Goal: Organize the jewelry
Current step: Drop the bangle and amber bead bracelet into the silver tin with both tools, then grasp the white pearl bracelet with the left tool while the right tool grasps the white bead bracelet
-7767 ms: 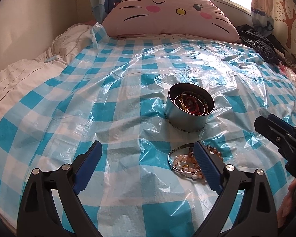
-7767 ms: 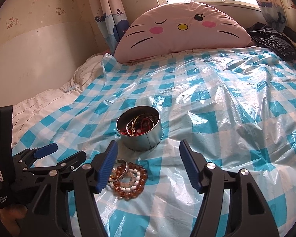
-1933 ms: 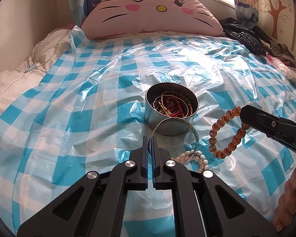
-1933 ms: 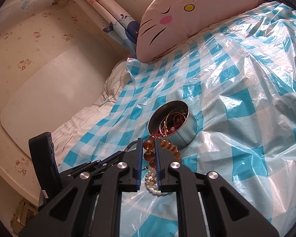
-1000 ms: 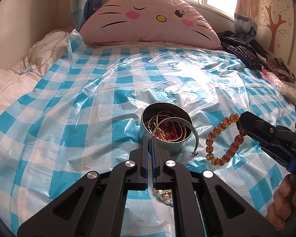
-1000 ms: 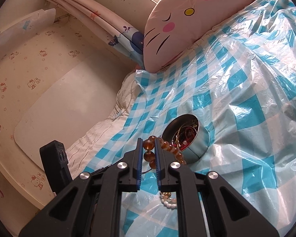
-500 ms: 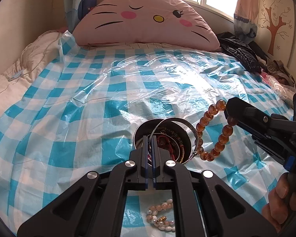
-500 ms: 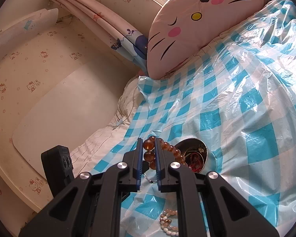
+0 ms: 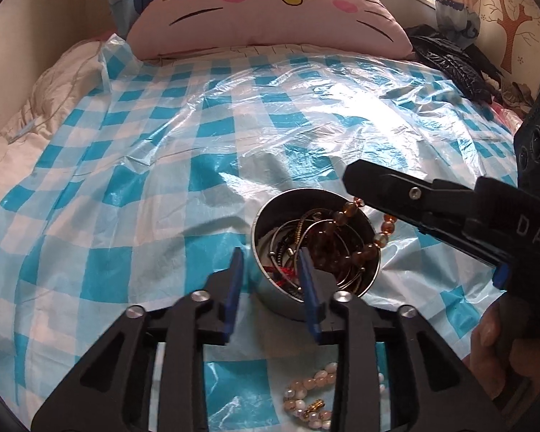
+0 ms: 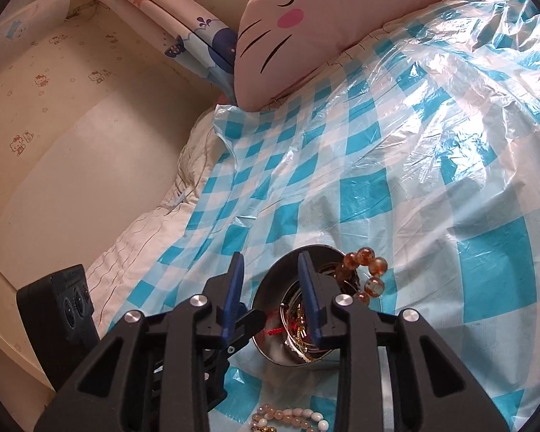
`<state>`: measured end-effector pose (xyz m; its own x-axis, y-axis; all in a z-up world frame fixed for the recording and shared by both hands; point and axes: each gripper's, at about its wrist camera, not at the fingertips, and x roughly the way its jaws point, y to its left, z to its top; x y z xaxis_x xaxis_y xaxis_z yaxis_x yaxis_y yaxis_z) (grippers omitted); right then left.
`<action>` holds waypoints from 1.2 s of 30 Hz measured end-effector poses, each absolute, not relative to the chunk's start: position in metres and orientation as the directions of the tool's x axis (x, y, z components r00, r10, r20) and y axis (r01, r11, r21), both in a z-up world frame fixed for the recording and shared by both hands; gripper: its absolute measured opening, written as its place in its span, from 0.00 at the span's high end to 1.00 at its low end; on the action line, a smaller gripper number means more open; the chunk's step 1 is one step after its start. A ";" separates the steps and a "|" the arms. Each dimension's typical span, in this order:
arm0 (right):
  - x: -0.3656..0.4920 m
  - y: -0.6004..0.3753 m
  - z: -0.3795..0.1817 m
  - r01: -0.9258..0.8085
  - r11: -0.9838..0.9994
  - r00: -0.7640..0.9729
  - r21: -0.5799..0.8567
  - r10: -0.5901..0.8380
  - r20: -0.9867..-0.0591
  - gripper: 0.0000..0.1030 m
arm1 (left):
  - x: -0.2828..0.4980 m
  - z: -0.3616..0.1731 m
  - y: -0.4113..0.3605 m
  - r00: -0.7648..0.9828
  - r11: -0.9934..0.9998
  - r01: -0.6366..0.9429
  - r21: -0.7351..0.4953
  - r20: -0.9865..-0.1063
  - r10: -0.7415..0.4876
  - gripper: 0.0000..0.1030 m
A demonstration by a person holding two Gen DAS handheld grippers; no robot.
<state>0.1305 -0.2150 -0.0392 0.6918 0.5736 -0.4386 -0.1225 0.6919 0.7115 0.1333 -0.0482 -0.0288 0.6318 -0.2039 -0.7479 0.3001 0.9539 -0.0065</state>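
Both grippers' jaws are opening over the round tin; the left gripper holds nothing; the right gripper frees the amber bead bracelet, which straddles the tin's rim and may slide outside onto the checked plastic sheet.

On the side of your right gripper, seen from the left wrist view, you can read the pale letters "DAS", cut off at the picture's edge. You find no other legible text, label or number.
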 end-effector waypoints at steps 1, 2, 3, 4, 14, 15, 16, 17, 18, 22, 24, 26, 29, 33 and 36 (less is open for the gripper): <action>0.126 -0.218 -0.038 -0.121 0.693 0.702 0.711 0.566 -0.432 0.69 | 0.129 -0.026 -0.043 0.639 0.957 0.290 -0.019 -0.740 -0.208 0.54; 0.122 -0.221 -0.036 -0.117 0.691 0.712 0.714 0.560 -0.425 0.69 | 0.126 -0.024 -0.039 0.639 0.959 0.280 -0.034 -0.739 -0.213 0.54; 0.117 -0.227 -0.034 -0.108 0.684 0.723 0.721 0.552 -0.416 0.69 | 0.123 -0.024 -0.035 0.638 0.961 0.273 -0.044 -0.740 -0.215 0.54; 0.112 -0.232 -0.034 -0.095 0.677 0.733 0.730 0.544 -0.409 0.68 | 0.119 -0.024 -0.032 0.637 0.962 0.268 -0.048 -0.740 -0.215 0.54; 0.102 -0.263 -0.052 0.035 0.642 0.758 0.766 0.483 -0.439 0.67 | 0.087 -0.043 -0.032 0.565 0.950 0.310 -0.047 -0.795 -0.223 0.54; 0.106 -0.262 -0.056 0.038 0.641 0.746 0.767 0.492 -0.448 0.67 | 0.084 -0.044 -0.033 0.561 0.948 0.316 -0.042 -0.798 -0.222 0.54; 0.110 -0.260 -0.060 0.046 0.640 0.734 0.767 0.499 -0.460 0.67 | 0.081 -0.045 -0.033 0.559 0.948 0.316 -0.041 -0.799 -0.221 0.54; 0.115 -0.259 -0.066 0.056 0.631 0.721 0.774 0.511 -0.468 0.67 | 0.079 -0.044 -0.031 0.559 0.949 0.311 -0.044 -0.799 -0.220 0.54; 0.121 -0.257 -0.073 0.062 0.609 0.708 0.791 0.532 -0.465 0.67 | 0.077 -0.045 -0.029 0.559 0.952 0.303 -0.047 -0.800 -0.218 0.54; 0.128 -0.248 -0.072 -0.016 0.527 0.685 0.850 0.625 -0.375 0.65 | 0.073 -0.046 -0.018 0.556 0.962 0.267 -0.059 -0.806 -0.204 0.53; 0.127 -0.236 -0.058 -0.132 0.491 0.651 0.861 0.698 -0.298 0.65 | 0.071 -0.046 -0.015 0.556 0.963 0.260 -0.066 -0.806 -0.205 0.53; 0.124 -0.224 -0.048 -0.193 0.469 0.626 0.862 0.735 -0.260 0.65 | 0.070 -0.047 -0.015 0.553 0.963 0.264 -0.060 -0.808 -0.202 0.52; 0.119 -0.219 -0.045 -0.211 0.451 0.609 0.867 0.755 -0.244 0.61 | 0.067 -0.050 -0.019 0.540 0.957 0.285 -0.046 -0.817 -0.201 0.52; 0.104 -0.245 -0.049 -0.113 0.477 0.696 0.872 0.664 -0.273 0.59 | 0.067 -0.051 -0.021 0.534 0.952 0.304 -0.045 -0.819 -0.209 0.52; 0.095 -0.271 -0.057 -0.020 0.458 0.737 0.888 0.607 -0.297 0.59 | 0.066 -0.054 -0.025 0.510 0.938 0.342 -0.053 -0.828 -0.232 0.52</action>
<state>0.0950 -0.2715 -0.0566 0.7372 0.6070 -0.2968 -0.0198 0.4585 0.8885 0.0656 -0.0255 -0.0543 0.5097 -0.2320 -0.8285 0.3418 0.9383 -0.0525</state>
